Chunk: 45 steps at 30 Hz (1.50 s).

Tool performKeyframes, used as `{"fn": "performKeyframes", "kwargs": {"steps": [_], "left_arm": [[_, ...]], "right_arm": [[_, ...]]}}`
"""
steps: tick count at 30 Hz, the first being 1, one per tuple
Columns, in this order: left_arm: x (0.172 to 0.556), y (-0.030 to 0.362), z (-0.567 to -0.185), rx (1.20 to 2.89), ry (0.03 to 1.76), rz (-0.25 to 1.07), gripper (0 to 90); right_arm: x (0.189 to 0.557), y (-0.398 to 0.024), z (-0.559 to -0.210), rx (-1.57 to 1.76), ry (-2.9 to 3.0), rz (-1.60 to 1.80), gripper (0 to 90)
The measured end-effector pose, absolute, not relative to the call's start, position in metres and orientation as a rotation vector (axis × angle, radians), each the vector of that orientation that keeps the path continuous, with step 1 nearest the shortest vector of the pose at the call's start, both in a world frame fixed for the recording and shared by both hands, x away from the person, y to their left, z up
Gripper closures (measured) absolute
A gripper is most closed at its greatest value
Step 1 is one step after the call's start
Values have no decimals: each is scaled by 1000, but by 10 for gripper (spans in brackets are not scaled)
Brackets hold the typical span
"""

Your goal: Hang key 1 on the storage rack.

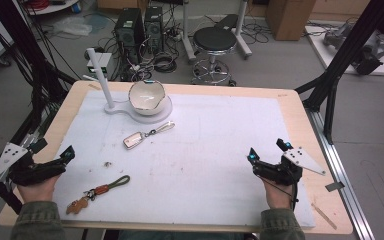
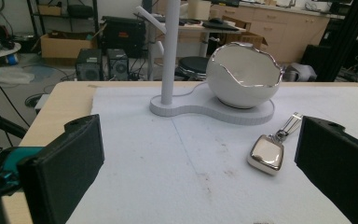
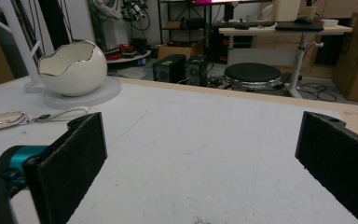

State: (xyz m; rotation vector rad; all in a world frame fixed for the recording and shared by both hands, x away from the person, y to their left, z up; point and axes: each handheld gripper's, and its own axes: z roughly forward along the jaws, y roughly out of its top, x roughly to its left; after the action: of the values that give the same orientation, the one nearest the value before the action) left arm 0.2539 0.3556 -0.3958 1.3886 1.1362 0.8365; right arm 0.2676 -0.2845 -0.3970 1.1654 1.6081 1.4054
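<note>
In the high view, the left gripper [image 1: 55,156] is held low at the left edge of the white mat [image 1: 220,150], its jaws spread apart with nothing between them, and the right gripper [image 1: 269,153] is held near the mat's right edge, likewise spread wide and empty. Between the two, toward the far left of the mat, a silver key fob [image 1: 134,139] on a pale strap is seen lying flat, just in front of the white stand [image 1: 111,100] whose round base carries an egg-shaped bowl [image 1: 147,97]. A second keychain [image 1: 96,192] with a green cord and brown charm is seen near the front edge, close to the left hand [image 1: 36,190] but apart from the gripper. In the left gripper view, the two black jaws are shown wide apart over bare mat; the key fob [image 2: 266,154] lies ahead, just inside the right jaw and untouched, with the bowl [image 2: 243,77] and the post of the stand [image 2: 170,51] standing beyond it. In the right gripper view, the jaws are again seen fully parted with only mat between them; the key fob [image 3: 2,120] is found far off at the left edge, and the bowl [image 3: 72,69] is seen behind it on its base.
</note>
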Motion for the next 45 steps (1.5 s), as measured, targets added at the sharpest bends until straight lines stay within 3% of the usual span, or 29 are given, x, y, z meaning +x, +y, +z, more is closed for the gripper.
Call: {"fn": "performKeyframes", "kwargs": {"steps": [18,45], "left_arm": [[253,355,-396,1379,1129,816,18],[252,338,-394,1503,1059,744,17]], "right_arm": [[267,-286,-398,1176,1613,1409,8],[269,-284,-400,1171,1644,1401,8]]}}
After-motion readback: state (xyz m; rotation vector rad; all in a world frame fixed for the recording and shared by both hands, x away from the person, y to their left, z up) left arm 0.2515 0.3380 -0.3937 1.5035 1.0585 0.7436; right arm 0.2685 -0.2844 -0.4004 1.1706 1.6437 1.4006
